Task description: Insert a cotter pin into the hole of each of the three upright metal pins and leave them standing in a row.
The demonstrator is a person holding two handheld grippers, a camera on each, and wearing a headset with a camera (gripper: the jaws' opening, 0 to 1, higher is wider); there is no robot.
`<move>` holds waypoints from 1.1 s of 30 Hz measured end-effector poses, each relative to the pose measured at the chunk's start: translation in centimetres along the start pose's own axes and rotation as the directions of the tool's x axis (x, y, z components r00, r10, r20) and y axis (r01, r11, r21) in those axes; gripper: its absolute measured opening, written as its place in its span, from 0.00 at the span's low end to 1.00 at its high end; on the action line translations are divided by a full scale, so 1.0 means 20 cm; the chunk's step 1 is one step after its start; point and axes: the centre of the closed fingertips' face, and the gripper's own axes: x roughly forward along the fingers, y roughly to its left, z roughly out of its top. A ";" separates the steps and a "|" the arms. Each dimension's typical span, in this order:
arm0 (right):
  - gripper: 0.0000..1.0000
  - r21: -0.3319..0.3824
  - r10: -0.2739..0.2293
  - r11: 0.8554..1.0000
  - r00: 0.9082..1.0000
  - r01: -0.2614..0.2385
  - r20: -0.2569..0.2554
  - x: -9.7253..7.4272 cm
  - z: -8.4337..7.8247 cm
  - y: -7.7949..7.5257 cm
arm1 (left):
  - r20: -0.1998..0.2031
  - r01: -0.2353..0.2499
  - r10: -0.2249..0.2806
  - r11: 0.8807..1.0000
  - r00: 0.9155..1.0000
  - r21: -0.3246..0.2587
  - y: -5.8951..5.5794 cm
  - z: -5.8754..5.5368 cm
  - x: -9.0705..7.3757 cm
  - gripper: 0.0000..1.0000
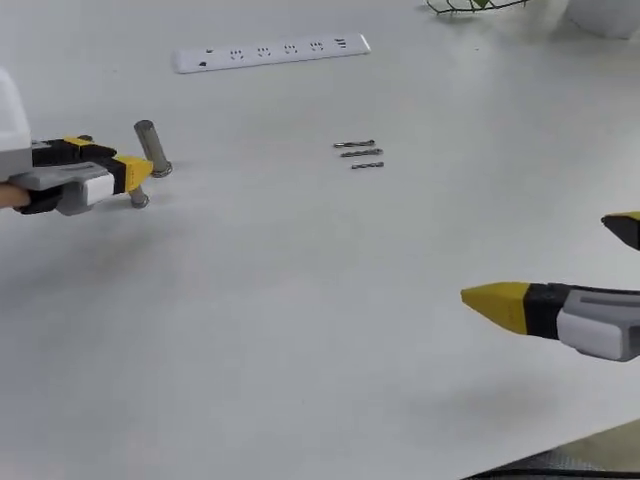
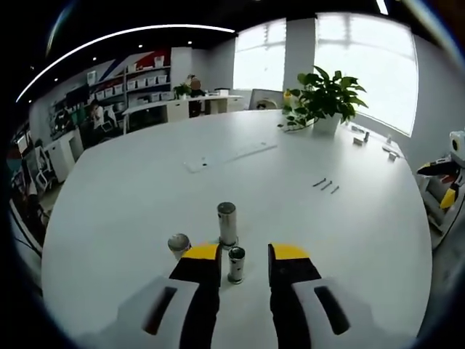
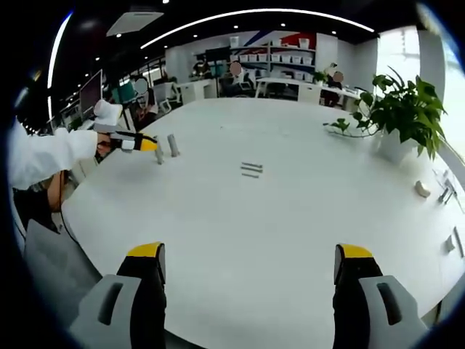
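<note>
Three metal pins stand near my left gripper. It is open, and a short pin stands in the gap between its jaws without touching either. A taller pin stands just beyond, and a third pin is to the left. In the head view the left gripper is at the far left, by the tall pin and a short pin. Three cotter pins lie side by side mid-table. My right gripper hovers wide open at the right, with nothing in it.
A white power strip lies at the back of the white table. A potted plant stands at the table's far edge. Small items lie near it. The table's front edge runs close under the right gripper.
</note>
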 end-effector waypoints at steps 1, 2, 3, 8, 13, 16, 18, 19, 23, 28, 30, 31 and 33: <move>0.94 0.001 -0.002 1.000 1.000 0.002 0.000 0.00 0.00 0.00 | -0.006 0.001 -0.001 1.000 1.000 -0.001 0.00 -0.01 0.01 0.21; 0.94 0.003 -0.005 1.000 1.000 0.005 0.001 -0.01 0.00 0.00 | -0.015 0.001 -0.001 1.000 1.000 -0.006 0.01 -0.02 0.01 0.20; 0.94 0.003 -0.007 1.000 1.000 0.007 0.001 -0.01 0.00 0.00 | -0.020 -0.004 0.003 1.000 1.000 -0.008 0.01 -0.04 0.02 0.19; 0.94 0.017 -0.021 1.000 1.000 0.021 -0.009 -0.02 -0.04 -0.01 | -0.032 -0.014 0.014 1.000 0.999 -0.009 0.03 -0.06 0.04 0.12; 0.94 0.024 -0.026 0.999 1.000 0.026 -0.008 -0.03 -0.04 -0.01 | -0.042 -0.008 0.009 1.000 0.999 0.021 0.02 -0.06 0.03 0.06; 0.94 0.021 -0.024 0.999 1.000 0.024 -0.006 -0.03 -0.03 -0.01 | -0.057 -0.010 0.013 0.998 0.998 0.055 0.01 -0.06 0.03 0.06; 0.94 0.016 -0.023 1.000 1.000 0.023 -0.005 -0.02 -0.02 0.00 | -0.057 -0.010 0.014 0.998 0.998 0.057 0.01 -0.05 0.03 0.06; 0.94 0.014 -0.022 1.000 1.000 0.022 -0.003 -0.02 -0.01 0.00 | -0.056 -0.008 0.011 0.998 0.998 0.059 0.00 -0.05 0.03 0.06; 0.94 0.011 -0.017 1.000 1.000 0.017 0.006 -0.02 0.01 0.01 | -0.051 0.014 -0.008 0.992 0.999 0.126 -0.06 -0.06 0.01 0.06; 0.95 0.019 -0.029 0.999 1.000 0.029 0.009 -0.02 0.00 -0.01 | -0.004 0.096 -0.096 0.986 0.995 0.135 -0.24 -0.03 -0.04 0.06; 0.95 0.022 -0.029 0.999 1.000 0.029 0.010 -0.02 0.00 -0.02 | 0.001 0.150 -0.153 0.975 0.988 0.165 -0.34 -0.03 -0.07 0.06; 0.95 0.023 -0.028 0.999 1.000 0.028 0.012 -0.03 0.00 -0.02 | -0.002 0.172 -0.174 0.970 0.985 0.173 -0.37 -0.04 -0.09 0.06; 0.95 0.024 -0.026 0.999 1.000 0.026 0.018 -0.04 0.00 -0.02 | -0.009 0.222 -0.224 0.957 0.975 0.185 -0.45 -0.05 -0.11 0.06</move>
